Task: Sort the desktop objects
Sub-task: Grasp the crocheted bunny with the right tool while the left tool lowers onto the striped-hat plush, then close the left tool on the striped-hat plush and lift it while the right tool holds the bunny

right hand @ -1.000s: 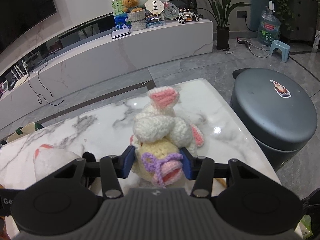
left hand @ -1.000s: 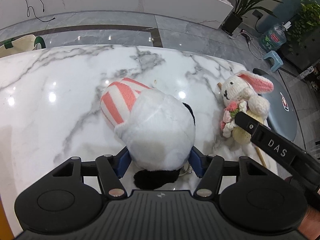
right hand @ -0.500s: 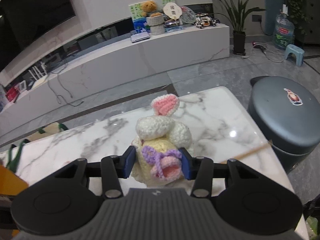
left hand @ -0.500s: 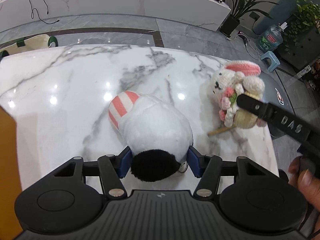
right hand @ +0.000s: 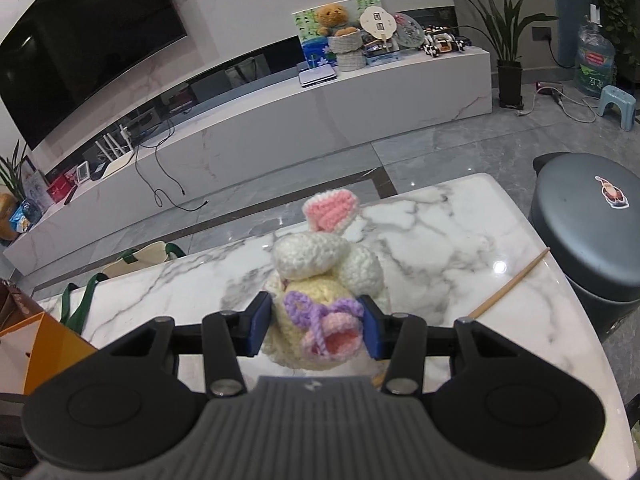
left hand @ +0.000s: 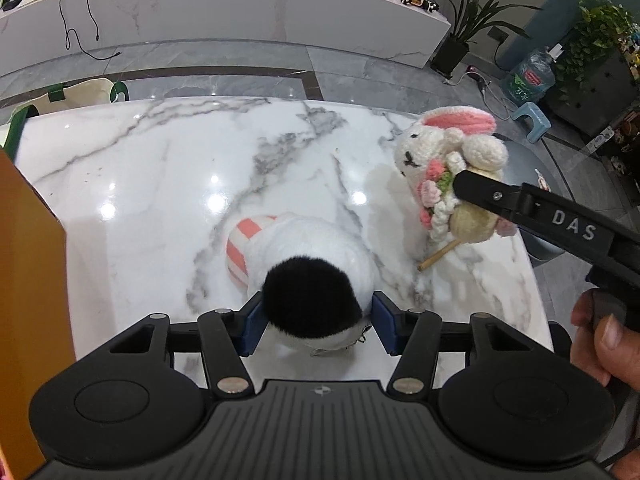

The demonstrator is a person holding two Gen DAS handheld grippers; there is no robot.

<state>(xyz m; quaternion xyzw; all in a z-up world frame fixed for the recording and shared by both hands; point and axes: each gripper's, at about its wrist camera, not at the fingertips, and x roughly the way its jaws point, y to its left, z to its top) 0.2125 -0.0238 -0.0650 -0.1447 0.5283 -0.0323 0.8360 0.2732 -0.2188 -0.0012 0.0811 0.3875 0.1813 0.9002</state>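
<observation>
Already my left gripper (left hand: pixel 314 322) pinches the white plush (left hand: pixel 308 264), my right gripper (right hand: pixel 316 326) the crochet rabbit (right hand: pixel 320 280); the orange box (left hand: pixel 28 272) sits at nine o'clock, nearer my left.

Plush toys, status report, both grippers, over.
Left gripper shut on the white plush, lifted. Right gripper shut on the crochet bunny, above the marble table. Wooden stick lies loose on the table, orange box at left.

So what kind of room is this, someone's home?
Probably a home living room: a big wall TV, a long low media console beneath it, and potted plants by the marble table.
</observation>
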